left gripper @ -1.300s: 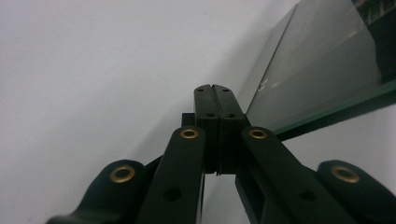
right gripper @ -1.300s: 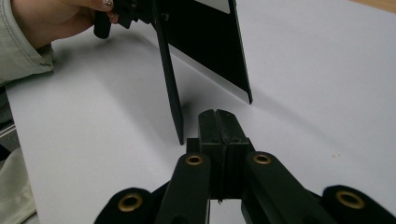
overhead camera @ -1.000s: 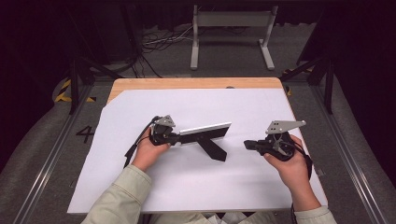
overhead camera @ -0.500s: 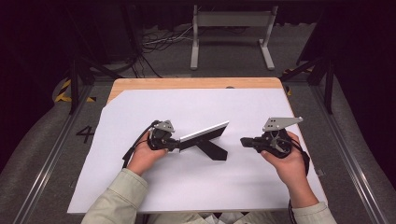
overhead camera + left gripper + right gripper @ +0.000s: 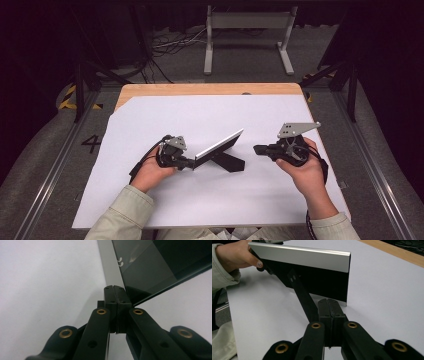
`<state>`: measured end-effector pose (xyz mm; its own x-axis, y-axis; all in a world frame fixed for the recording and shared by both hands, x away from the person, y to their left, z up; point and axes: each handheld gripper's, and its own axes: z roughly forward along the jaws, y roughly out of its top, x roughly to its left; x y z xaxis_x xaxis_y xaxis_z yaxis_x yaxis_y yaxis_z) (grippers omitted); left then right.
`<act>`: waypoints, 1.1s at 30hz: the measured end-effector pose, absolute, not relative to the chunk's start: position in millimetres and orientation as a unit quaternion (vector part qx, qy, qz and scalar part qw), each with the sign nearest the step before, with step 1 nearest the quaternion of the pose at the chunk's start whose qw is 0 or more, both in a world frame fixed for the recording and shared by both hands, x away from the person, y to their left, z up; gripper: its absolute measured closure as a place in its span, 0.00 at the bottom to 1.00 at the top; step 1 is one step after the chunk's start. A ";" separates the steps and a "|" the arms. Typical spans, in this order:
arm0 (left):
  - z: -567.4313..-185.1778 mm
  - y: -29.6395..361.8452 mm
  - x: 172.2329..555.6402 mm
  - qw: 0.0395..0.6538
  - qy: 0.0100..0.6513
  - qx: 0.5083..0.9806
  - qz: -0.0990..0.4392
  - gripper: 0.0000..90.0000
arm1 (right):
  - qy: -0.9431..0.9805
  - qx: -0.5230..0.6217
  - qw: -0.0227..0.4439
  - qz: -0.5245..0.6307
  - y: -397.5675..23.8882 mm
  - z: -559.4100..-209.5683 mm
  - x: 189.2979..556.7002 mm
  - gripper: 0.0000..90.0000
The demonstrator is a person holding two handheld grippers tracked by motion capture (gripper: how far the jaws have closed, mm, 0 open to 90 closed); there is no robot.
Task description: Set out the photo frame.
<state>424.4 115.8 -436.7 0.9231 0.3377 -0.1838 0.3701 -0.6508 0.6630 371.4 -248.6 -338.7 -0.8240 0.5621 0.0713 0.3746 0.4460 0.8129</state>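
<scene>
With both the left claw (image 5: pixel 115 293) and right claw (image 5: pixel 331 307) pressed together empty, a nudge could tip the propped frame (image 5: pixel 218 148) flat on the table (image 5: pixel 150 90).

Closed gripper (image 5: pixel 115 290) against tilted frame (image 5: pixel 155 267)

Wooden table (image 5: pixel 150 90), white sheet (image 5: pixel 175 115), propped tablet (image 5: pixel 218 146)
</scene>
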 end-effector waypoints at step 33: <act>-428.8 96.1 402.9 0.338 0.069 0.934 -0.097 1.00 | 0.842 0.279 0.102 0.450 -250.7 -337.9 372.5 1.00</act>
<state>402.9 96.1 -428.8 0.9718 0.0636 -0.2271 0.1942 -0.7622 0.6176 372.5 -250.7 -337.9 -0.8232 0.5623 0.0787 0.3780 0.4393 0.8149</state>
